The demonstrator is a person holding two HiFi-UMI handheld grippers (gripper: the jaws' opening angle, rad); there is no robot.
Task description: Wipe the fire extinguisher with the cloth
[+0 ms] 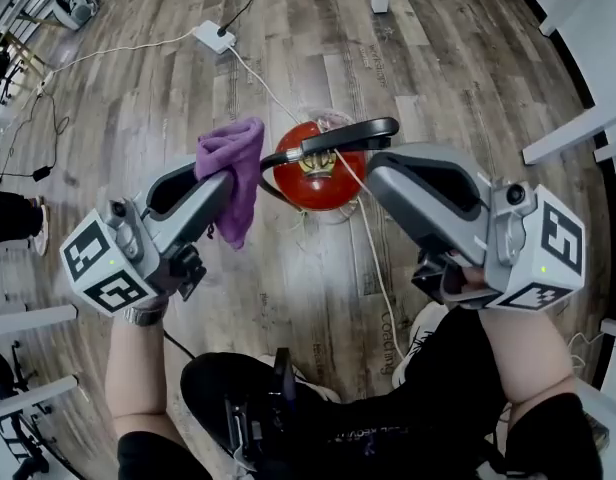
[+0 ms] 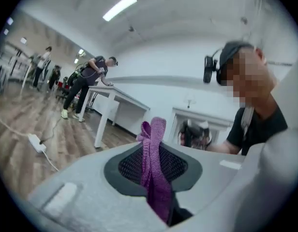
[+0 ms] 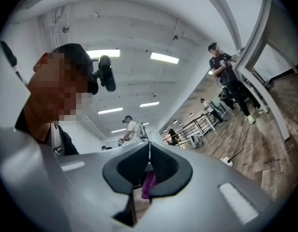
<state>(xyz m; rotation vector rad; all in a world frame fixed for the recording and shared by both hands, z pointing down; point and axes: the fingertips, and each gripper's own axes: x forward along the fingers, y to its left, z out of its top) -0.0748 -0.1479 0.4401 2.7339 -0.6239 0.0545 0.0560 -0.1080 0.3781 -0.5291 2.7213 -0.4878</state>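
Red fire extinguisher [image 1: 296,184] stands upright on the wood floor [image 1: 148,118], btwn the two grippers. Purple cloth [image 1: 233,168] hangs just left of it, pinched in the left gripper [image 1: 220,186]. Right gripper [image 1: 380,173] sits just right of the extinguisher, jaws closed w/ nothing in them.

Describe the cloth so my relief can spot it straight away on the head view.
Start at the wooden floor, where the red fire extinguisher stands at centre. Just left of it, the left hand-held gripper pinches the cloth: a crumpled purple bundle, the only soft purple thing in view.
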